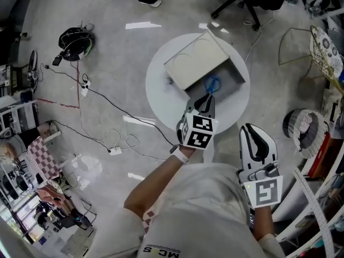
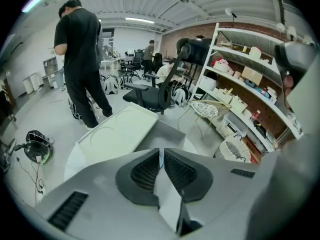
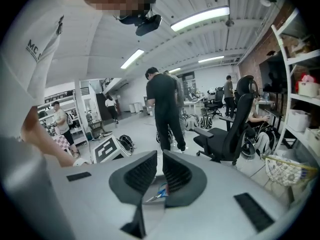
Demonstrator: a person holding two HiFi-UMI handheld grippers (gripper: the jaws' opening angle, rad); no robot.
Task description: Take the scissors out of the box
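A round table carries the open box, which sits across its middle with the lid thrown back toward the far edge, so the inside faces up and can be reached from the near edge. The left gripper hangs over the near edge, pointing steeply down at the box mouth. Its jaws are pressed nearly together on nothing, so I judge they must part before any grasp. The right gripper waits off the table's near right edge, its jaws likewise close-set and empty. The scissors lie inside the box, just beyond the left tips. The box's near wall is the only hindrance. Cables and a chair stand well clear on the floor.
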